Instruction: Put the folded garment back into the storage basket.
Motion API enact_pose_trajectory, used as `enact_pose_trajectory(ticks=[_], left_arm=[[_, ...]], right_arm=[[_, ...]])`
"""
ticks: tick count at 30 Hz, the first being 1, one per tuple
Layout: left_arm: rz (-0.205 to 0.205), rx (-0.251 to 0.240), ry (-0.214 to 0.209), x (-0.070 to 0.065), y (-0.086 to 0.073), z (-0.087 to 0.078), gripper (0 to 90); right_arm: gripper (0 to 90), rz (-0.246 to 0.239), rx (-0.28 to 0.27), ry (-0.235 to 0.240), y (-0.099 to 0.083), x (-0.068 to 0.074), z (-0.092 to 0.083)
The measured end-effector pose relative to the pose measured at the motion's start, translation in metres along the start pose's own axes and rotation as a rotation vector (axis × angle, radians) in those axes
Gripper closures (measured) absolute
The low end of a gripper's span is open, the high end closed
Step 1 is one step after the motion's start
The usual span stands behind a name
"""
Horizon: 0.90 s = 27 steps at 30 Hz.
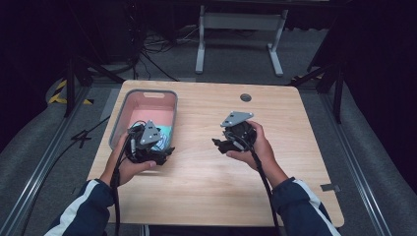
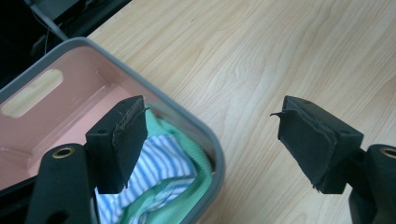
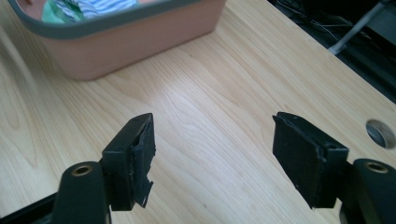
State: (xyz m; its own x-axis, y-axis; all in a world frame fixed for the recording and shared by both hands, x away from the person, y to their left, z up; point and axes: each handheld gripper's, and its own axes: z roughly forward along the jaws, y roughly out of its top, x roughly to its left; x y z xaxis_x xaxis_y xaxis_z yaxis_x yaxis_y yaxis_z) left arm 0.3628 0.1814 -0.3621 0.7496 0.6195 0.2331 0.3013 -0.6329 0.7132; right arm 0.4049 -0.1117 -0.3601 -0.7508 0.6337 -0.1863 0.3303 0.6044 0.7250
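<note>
At the near left of the wooden surface (image 1: 206,172), left claw (image 2: 212,140) spread wide, nothing between its jaws; one jaw hangs over the near corner of the bin (image 2: 56,56), the other over bare wood. Bin is grey-rimmed with pink inside and a slot handle at its far end. Bunched cloth, mint green with blue-and-white stripes (image 2: 163,163), lies in the bin's near corner, just below the left jaw. Right claw (image 3: 212,158) also wide apart, gripping nothing, held above bare wood near the surface's middle, well apart from the bin and pointing toward its pink side wall. Round cable hole (image 3: 380,133) sits beyond its right jaw. Person's hands (image 1: 260,147) grip both tools; sleeves dark with white stripes.
</note>
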Motion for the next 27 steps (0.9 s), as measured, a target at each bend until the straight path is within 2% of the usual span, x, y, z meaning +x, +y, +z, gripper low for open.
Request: enact_pose_trajectory(ticks=[3,9,18,22,23,27], left_arm=[[0.02,-0.001,-0.02,-0.01,0.001,0.005,23.9],[0.068,0.011,-0.054,-0.026,0.0,0.017,23.7],[0.097,0.04,-0.111,-0.044,-0.008,0.035,23.3],[0.128,0.065,-0.141,-0.055,-0.012,0.046,22.5],[0.128,0.065,-0.141,-0.055,-0.012,0.046,22.2],[0.136,0.082,-0.162,-0.06,-0.016,0.054,21.8]], right_arm=[[30.7,-0.003,0.002,-0.005,-0.014,-0.006,-0.009],[29.5,-0.006,0.018,-0.031,-0.031,-0.009,-0.017],[28.4,-0.01,0.035,-0.068,-0.063,-0.017,-0.027],[28.3,0.007,0.048,-0.081,-0.08,-0.021,-0.03],[28.3,0.007,0.048,-0.081,-0.08,-0.021,-0.03],[28.3,0.031,0.055,-0.086,-0.099,-0.024,-0.033]])
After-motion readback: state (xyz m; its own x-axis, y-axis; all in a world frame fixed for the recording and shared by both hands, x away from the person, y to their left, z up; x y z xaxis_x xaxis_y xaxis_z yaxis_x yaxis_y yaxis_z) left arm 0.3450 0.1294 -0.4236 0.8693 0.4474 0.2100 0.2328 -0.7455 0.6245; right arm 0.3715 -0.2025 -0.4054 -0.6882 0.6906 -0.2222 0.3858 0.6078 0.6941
